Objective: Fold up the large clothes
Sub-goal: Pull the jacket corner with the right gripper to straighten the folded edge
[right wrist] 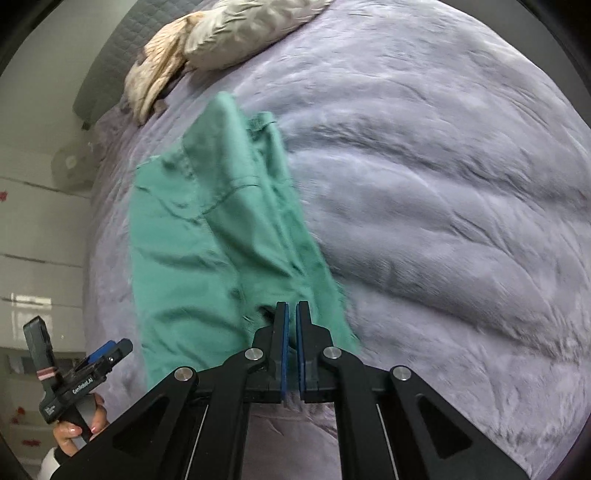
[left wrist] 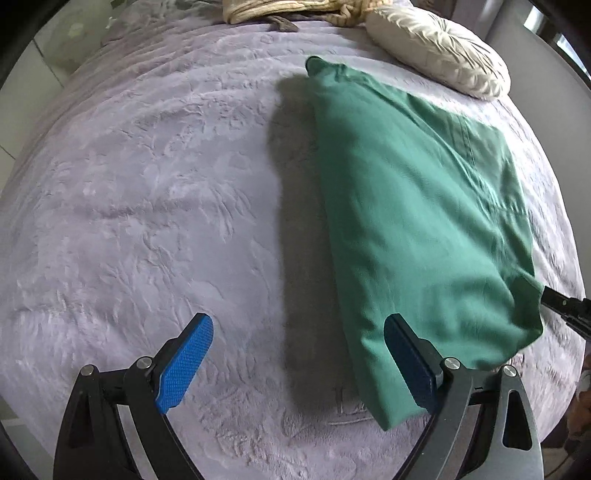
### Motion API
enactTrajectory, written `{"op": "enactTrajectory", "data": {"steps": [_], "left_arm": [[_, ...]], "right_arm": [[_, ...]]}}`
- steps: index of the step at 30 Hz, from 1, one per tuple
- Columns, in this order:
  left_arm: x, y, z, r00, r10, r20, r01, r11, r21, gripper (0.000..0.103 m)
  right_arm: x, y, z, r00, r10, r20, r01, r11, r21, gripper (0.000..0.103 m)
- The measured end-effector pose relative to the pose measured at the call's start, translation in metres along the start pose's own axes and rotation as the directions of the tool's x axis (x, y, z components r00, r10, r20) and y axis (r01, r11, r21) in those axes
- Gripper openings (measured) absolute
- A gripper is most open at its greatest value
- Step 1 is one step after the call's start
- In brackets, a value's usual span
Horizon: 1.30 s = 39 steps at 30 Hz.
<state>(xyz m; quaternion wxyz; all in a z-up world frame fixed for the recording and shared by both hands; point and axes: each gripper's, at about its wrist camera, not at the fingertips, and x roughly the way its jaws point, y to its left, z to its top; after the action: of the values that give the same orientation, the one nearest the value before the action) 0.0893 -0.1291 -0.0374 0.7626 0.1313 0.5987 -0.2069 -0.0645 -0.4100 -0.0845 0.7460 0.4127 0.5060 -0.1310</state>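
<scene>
Left wrist view: left gripper (left wrist: 297, 363) has its blue pads spread wide with nothing between them, hovering over the lavender plush blanket (left wrist: 147, 192); the near edge of the green garment (left wrist: 413, 206) lies just beside its right-hand pad, which overlaps the cloth in view — contact can't be told. Garment is a long green piece, already doubled lengthwise by the look of it, stretched from near the cream pillow (left wrist: 439, 51) down toward the camera. At the right edge the tip of the right gripper (left wrist: 561, 306) meets the garment's near corner.

Right wrist view: at far left a hand (right wrist: 74, 428) holds the left gripper, jaws apart. Centre: right gripper pads pressed nearly together, pinching the garment's near corner, cloth lifted and blurred.

Step, as judged: mid-fold, one corner carried by the right tool, left tool free. Next move likely calls for the left gripper to take the other near corner so both ends travel evenly — otherwise the fold skews.

Surface: soft embossed bedspread, wrinkled. Room: beige bedding (left wrist: 258, 9) bunched at the bed head, pale wall panels, a white fan (right wrist: 72, 166) by the wall.
</scene>
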Motion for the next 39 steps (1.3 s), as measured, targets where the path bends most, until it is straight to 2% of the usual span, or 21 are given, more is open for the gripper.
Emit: {"op": "enactTrajectory", "data": {"steps": [4, 7, 8, 9, 10, 11, 12, 18, 20, 21, 25, 28, 32, 39], "left_arm": [[0.002, 0.002, 0.004, 1.0, 0.014, -0.002, -0.014, 1.0, -0.028, 0.094], [0.003, 0.002, 0.004, 1.0, 0.027, 0.006, -0.027, 0.999, -0.029, 0.095], [0.003, 0.001, 0.003, 1.0, 0.03, 0.005, -0.029, 0.999, -0.027, 0.098], [0.004, 0.001, 0.003, 0.999, 0.035, 0.006, -0.035, 0.999, -0.025, 0.103], [0.003, 0.0, 0.002, 0.999, 0.035, 0.007, -0.035, 0.999, -0.022, 0.103], [0.002, -0.001, 0.002, 0.999, 0.034, 0.005, -0.034, 0.999, -0.019, 0.103], [0.003, -0.001, 0.002, 0.999, 0.034, 0.002, -0.033, 0.999, -0.017, 0.103], [0.006, -0.003, 0.001, 0.999, 0.032, -0.022, -0.032, 0.999, -0.021, 0.103], [0.007, -0.004, 0.001, 0.999, 0.033, -0.028, -0.034, 0.999, -0.021, 0.103], [0.008, -0.004, 0.0, 0.999, 0.035, -0.029, -0.036, 0.999, -0.02, 0.103], [0.011, -0.003, -0.001, 0.998, 0.042, -0.038, -0.043, 0.999, -0.019, 0.103], [0.014, -0.003, -0.002, 0.998, 0.046, -0.048, -0.047, 0.999, -0.018, 0.103], [0.014, -0.003, -0.003, 0.998, 0.047, -0.049, -0.048, 0.999, -0.012, 0.103], [0.018, -0.003, -0.002, 0.997, 0.036, -0.067, -0.038, 0.999, -0.019, 0.103]], "right_arm": [[0.011, 0.008, 0.004, 0.999, 0.02, -0.036, -0.021, 1.0, -0.004, 0.005], [0.008, 0.01, 0.001, 0.999, 0.023, -0.028, -0.023, 1.0, -0.009, 0.005], [0.005, 0.009, -0.001, 0.999, 0.024, -0.025, -0.024, 1.0, -0.009, 0.007], [0.003, 0.009, -0.002, 0.999, 0.023, -0.023, -0.023, 1.0, -0.008, 0.02], [0.002, 0.008, -0.003, 1.0, 0.021, -0.021, -0.021, 1.0, -0.009, 0.043], [0.0, 0.008, -0.003, 1.0, 0.019, -0.011, -0.019, 1.0, -0.01, 0.055], [-0.002, 0.009, -0.003, 1.0, 0.021, 0.002, -0.021, 1.0, -0.014, 0.061], [0.009, 0.021, -0.002, 0.999, 0.026, -0.034, -0.028, 0.997, -0.068, 0.059], [0.019, 0.026, -0.002, 0.998, -0.006, -0.062, 0.0, 0.995, -0.1, 0.038], [0.023, 0.027, -0.002, 0.997, -0.025, -0.067, 0.017, 0.994, -0.111, 0.014], [0.029, 0.012, 0.003, 0.996, -0.077, -0.041, 0.074, 0.994, -0.079, 0.012], [0.038, -0.001, 0.004, 0.996, -0.048, -0.077, 0.046, 0.999, -0.028, 0.012], [0.024, 0.002, 0.005, 0.997, -0.015, -0.079, 0.011, 0.999, -0.045, 0.013], [-0.009, 0.004, 0.009, 1.0, 0.017, -0.017, -0.018, 0.999, -0.048, 0.016]]}}
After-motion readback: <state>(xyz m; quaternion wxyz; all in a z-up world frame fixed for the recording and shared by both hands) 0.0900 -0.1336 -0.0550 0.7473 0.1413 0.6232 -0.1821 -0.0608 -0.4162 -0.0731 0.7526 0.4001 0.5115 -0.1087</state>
